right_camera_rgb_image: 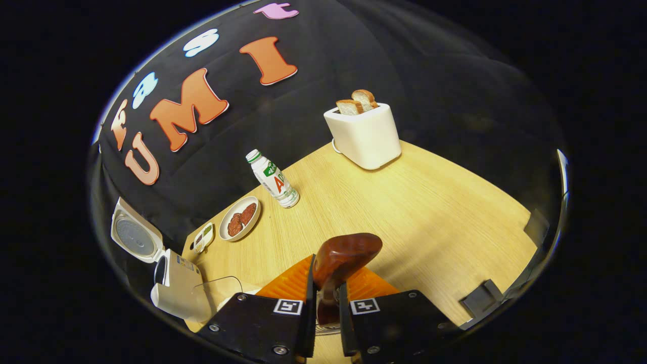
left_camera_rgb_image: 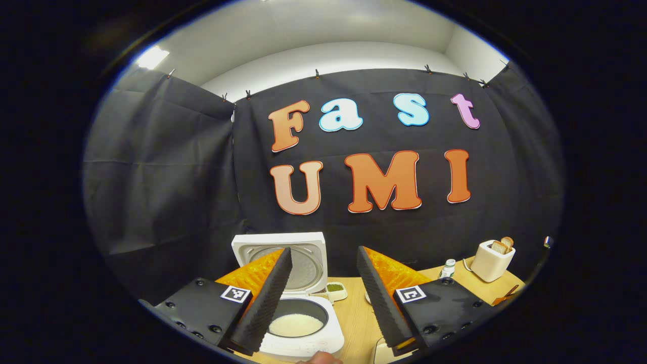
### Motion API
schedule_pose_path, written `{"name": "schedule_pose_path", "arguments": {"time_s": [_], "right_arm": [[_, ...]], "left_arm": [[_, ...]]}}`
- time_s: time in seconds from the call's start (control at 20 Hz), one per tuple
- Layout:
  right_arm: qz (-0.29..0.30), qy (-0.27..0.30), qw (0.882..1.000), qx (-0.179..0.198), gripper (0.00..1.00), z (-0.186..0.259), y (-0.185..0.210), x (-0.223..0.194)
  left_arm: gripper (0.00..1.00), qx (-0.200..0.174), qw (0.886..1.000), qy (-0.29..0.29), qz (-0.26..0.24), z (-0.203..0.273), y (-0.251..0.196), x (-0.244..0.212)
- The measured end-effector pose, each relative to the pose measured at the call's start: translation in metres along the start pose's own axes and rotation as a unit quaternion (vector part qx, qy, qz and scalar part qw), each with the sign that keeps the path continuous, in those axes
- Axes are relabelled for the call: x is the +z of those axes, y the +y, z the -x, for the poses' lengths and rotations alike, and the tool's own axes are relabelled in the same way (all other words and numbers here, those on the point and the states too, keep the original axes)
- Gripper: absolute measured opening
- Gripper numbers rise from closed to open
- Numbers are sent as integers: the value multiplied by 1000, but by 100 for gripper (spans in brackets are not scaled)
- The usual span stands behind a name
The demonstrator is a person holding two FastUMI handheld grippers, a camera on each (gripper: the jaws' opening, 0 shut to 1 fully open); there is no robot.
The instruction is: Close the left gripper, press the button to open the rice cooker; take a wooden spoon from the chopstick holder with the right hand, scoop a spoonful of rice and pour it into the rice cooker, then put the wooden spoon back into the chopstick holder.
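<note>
The white rice cooker (left_camera_rgb_image: 303,336) stands open, its lid (left_camera_rgb_image: 303,253) raised upright and white rice (left_camera_rgb_image: 295,324) in the pot. My left gripper (left_camera_rgb_image: 323,298) hovers just above and in front of it, open, with nothing between its fingers. My right gripper (right_camera_rgb_image: 326,283) is shut on the handle of the reddish-brown wooden spoon (right_camera_rgb_image: 346,255), whose bowl sticks out ahead over the wooden table (right_camera_rgb_image: 429,212). A metal rim (right_camera_rgb_image: 326,329) shows just below the spoon handle, between the fingers. The rice cooker (right_camera_rgb_image: 177,290) with its lid (right_camera_rgb_image: 134,235) up lies far left of this gripper.
A white toaster (right_camera_rgb_image: 364,134) with bread stands at the back; it appears as toaster (left_camera_rgb_image: 493,260) far right. A small bottle (right_camera_rgb_image: 273,179), a plate (right_camera_rgb_image: 226,235) of reddish food and a small dish (right_camera_rgb_image: 203,236) sit near the wall. Brackets (right_camera_rgb_image: 485,298) mark the table's right edge.
</note>
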State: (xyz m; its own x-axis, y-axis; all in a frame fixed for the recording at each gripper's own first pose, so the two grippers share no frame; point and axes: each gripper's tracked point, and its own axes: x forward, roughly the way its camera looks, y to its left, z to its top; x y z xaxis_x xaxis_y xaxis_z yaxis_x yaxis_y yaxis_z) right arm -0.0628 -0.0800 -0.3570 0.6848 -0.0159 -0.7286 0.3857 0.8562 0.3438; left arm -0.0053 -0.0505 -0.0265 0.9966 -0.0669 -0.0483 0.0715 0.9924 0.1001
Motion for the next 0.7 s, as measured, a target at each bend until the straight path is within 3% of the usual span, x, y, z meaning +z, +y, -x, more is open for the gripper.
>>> {"name": "schedule_pose_path", "arguments": {"time_s": [0.2,0.45,0.7], "right_arm": [[18,-32,999,-6,13,22,13,25],[68,-75,995,-5,13,62,47,63],[108,-102,987,60,13,89,119,74]], "left_arm": [[90,3,1000,5,7,1,16,-7],[90,13,999,22,26,3,49,-23],[90,34,999,27,26,8,83,-33]]}}
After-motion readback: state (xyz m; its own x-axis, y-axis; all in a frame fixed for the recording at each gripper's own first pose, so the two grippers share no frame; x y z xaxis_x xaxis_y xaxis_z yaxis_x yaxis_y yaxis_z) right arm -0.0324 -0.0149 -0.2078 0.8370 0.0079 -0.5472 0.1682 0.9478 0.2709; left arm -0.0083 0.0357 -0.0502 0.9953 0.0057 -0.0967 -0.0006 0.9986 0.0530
